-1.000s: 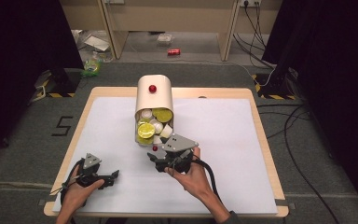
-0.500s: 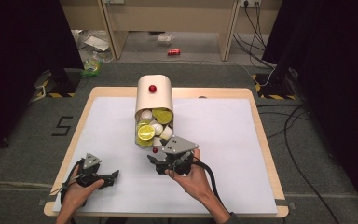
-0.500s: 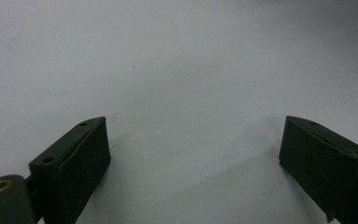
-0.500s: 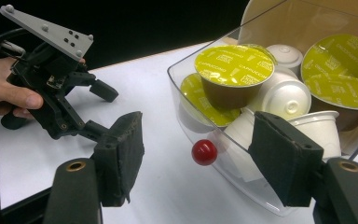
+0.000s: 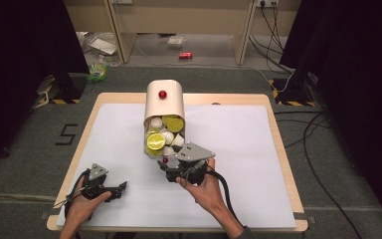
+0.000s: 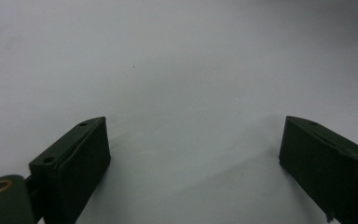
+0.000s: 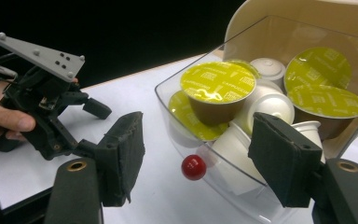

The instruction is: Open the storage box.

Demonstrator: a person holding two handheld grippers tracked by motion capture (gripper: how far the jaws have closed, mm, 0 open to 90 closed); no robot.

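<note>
Right tool (image 7: 196,158), wide open and empty, faces the drawer's red knob (image 7: 193,167) at 12 o'clock; a careless pull could spill capsules (image 7: 218,86). Left tool (image 6: 193,163) rests open, empty.

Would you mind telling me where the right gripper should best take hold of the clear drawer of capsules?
Probably by the small red knob on the front of the clear drawer, coming straight at that front from the person's side. The knob sticks out from the smooth sloping wall, which offers no other narrow part. The right gripper is open and the knob already sits between its fingers.
</note>
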